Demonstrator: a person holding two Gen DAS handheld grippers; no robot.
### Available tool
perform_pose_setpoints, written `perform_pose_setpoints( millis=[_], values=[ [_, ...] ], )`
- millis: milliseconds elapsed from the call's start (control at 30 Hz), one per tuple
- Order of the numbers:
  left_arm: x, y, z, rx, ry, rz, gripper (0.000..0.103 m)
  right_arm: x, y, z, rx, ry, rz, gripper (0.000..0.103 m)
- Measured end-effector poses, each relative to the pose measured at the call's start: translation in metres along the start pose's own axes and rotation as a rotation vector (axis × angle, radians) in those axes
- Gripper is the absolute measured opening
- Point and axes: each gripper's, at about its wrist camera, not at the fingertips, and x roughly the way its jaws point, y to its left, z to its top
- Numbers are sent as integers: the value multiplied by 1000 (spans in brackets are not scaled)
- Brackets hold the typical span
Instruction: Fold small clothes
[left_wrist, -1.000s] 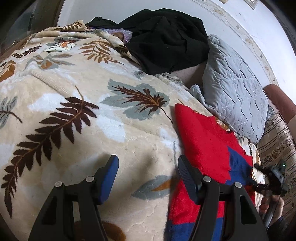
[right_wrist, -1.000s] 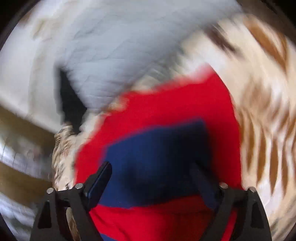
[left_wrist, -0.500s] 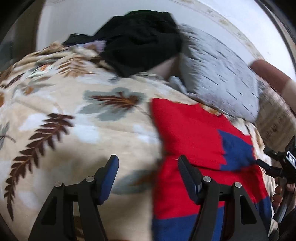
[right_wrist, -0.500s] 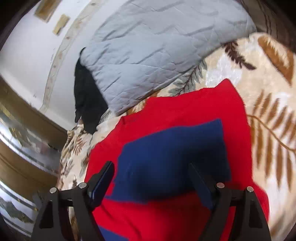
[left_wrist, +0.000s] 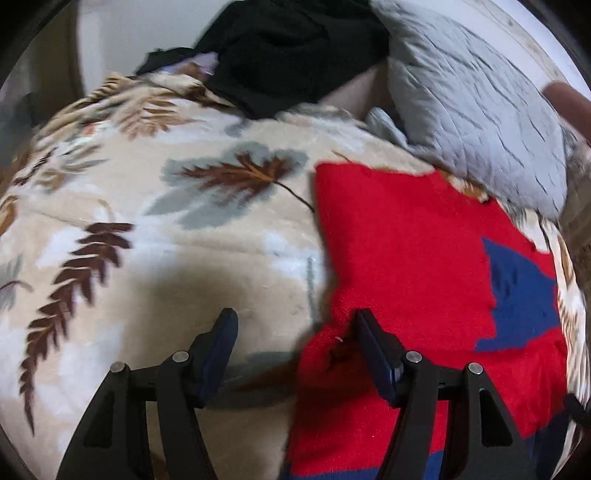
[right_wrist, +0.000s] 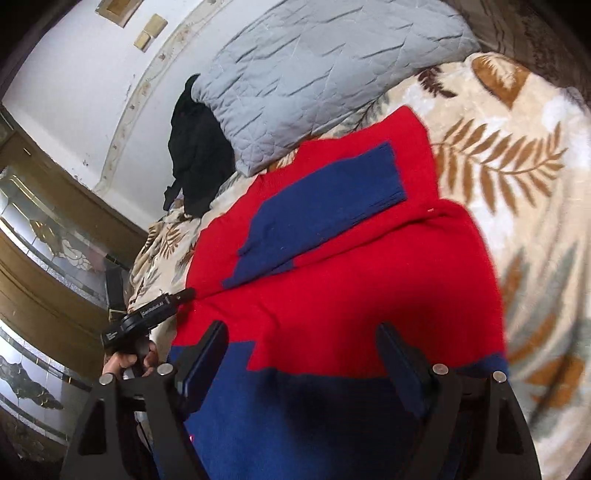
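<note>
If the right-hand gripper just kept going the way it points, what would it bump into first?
Most likely the red and blue sweater lying on the leaf-patterned blanket; the right gripper is open above it, though the exact depth is unclear.

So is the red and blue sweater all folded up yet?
Partly. The red and blue sweater lies on the leaf blanket with parts already folded over it. Nothing is held: left gripper and right gripper hover over it, jaws open. More folding probably remains.

Sweater (left_wrist: 406, 258) spread flat on the blanket (left_wrist: 166, 240), pillow (left_wrist: 480, 110) behind it against the wall (right_wrist: 74, 74), dark clothing pile (left_wrist: 288, 48) left of the pillow, blanket stretching left of the sweater
</note>
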Motion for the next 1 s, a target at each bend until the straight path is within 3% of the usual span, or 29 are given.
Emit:
perform_pose_setpoints(
  millis=[133, 267, 533, 767, 1000],
  values=[
    [-5, 2, -2, -15, 7, 18, 67, -11, -9, 5, 23, -30, 26, 85],
    [7, 12, -3, -46, 67, 82, 67, -10, -16, -1, 44, -21, 30, 85],
    [-46, 12, -21, -29, -1, -31, 67, -26, -24, -9, 65, -30, 37, 85],
    [-97, 17, -72, 20, -52, -120, 71, -41, -28, -32, 73, -33, 27, 85],
    [-109, 31, -112, 8, -7, -149, 71, -49, -29, -57, 83, -24, 9, 85]
  ],
)
